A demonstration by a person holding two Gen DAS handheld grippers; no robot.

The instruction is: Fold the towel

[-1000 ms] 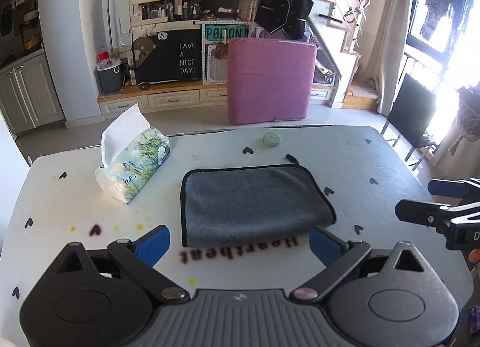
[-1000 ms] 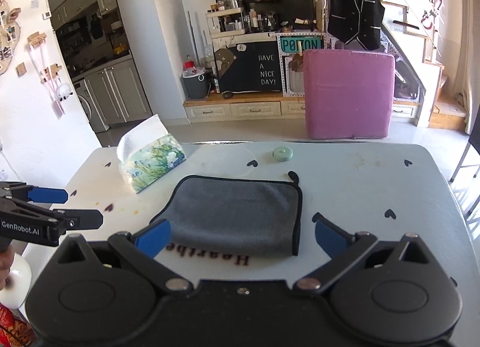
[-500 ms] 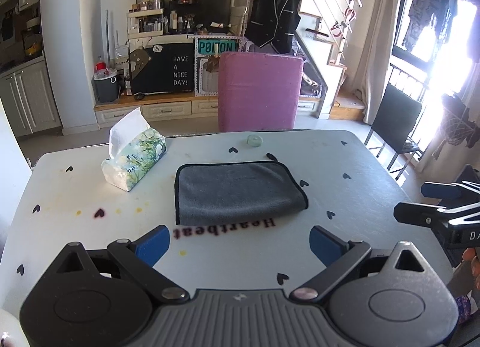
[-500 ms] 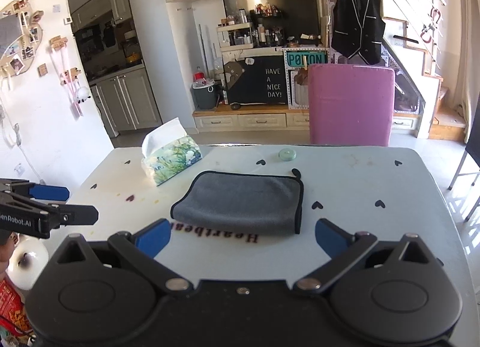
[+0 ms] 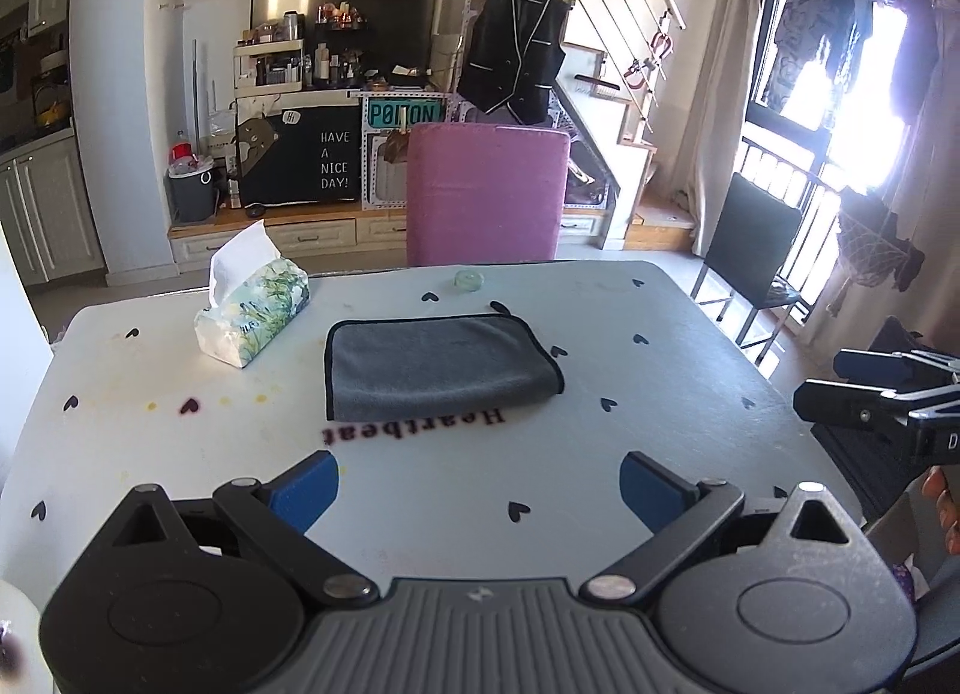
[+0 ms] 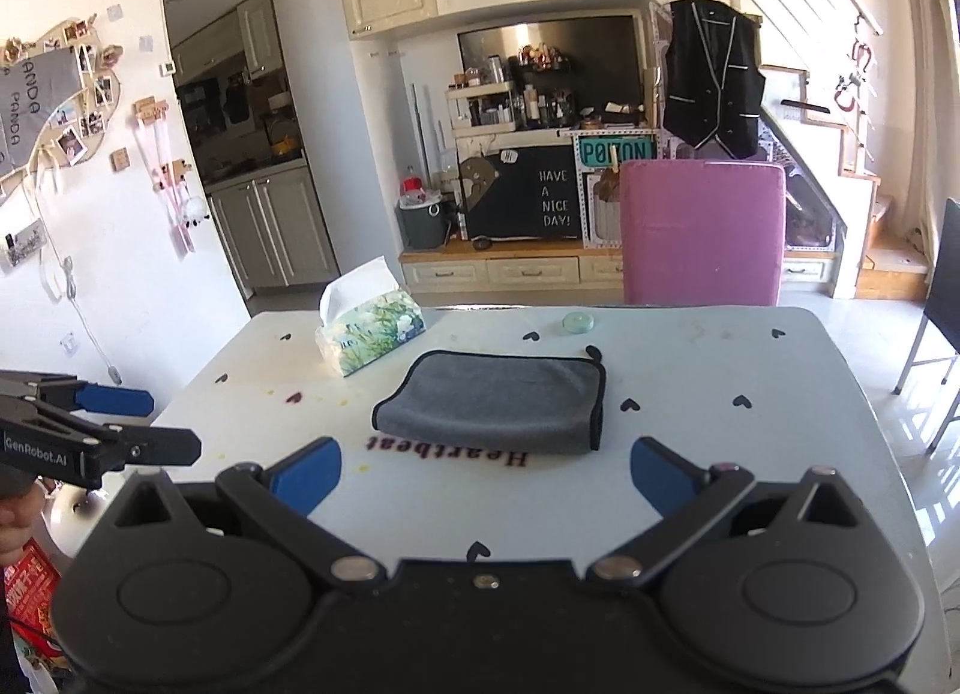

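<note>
While "Heartbeat" print hides partly under towel (image 5: 435, 367), folded towel lies long axis left-right on bench (image 5: 660, 334); both grippers' jaws apart, empty: left gripper (image 5: 477, 487), right gripper (image 6: 486, 472).

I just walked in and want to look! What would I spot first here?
Probably the gray towel, folded flat in the middle of the white table with little black hearts. Next, the flowery tissue pack to its left, and the big pink chair behind the table's far edge.
</note>
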